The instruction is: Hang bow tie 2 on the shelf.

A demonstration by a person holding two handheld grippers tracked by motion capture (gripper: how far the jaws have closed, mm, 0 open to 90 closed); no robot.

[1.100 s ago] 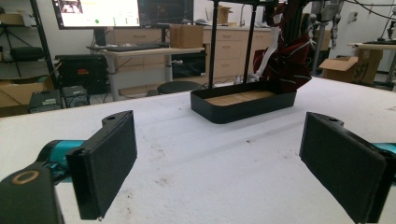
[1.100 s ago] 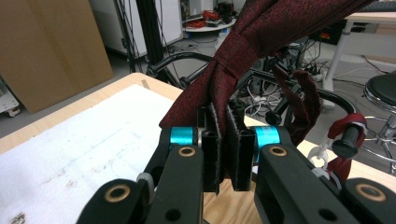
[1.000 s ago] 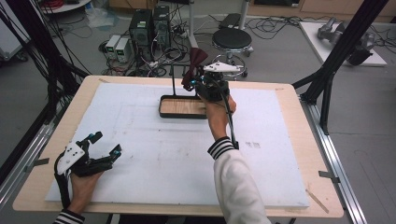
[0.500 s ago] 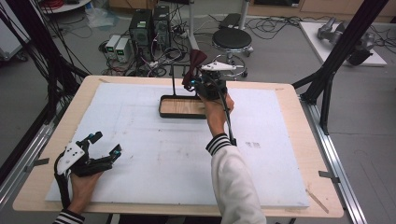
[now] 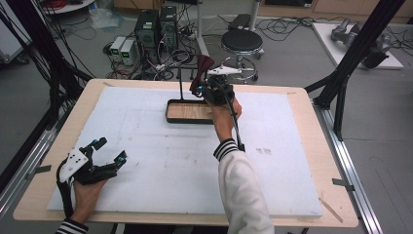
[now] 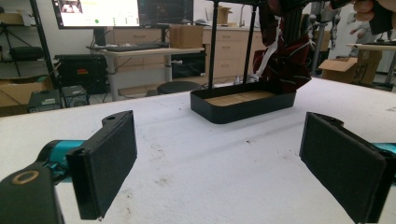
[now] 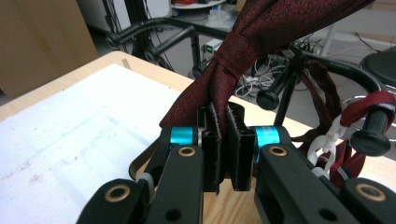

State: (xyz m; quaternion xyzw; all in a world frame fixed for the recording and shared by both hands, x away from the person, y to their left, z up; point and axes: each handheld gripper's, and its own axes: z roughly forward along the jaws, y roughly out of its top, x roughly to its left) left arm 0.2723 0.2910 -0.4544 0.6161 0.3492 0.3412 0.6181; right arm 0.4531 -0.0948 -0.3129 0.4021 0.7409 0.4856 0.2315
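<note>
little has shifted since before: right gripper (image 7: 223,140) fingers pinch the dark red tie (image 7: 243,56).

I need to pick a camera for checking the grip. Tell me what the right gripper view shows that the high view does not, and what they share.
Right gripper view alone: the right gripper has its pads pressed flat on the dark red necktie just below its knot, and black rack pegs carry other ties.

High view alone: the left gripper rests open near the table's front left corner, and the black tray sits at mid-table.

Both: the tie held in the right gripper over the white board.
</note>
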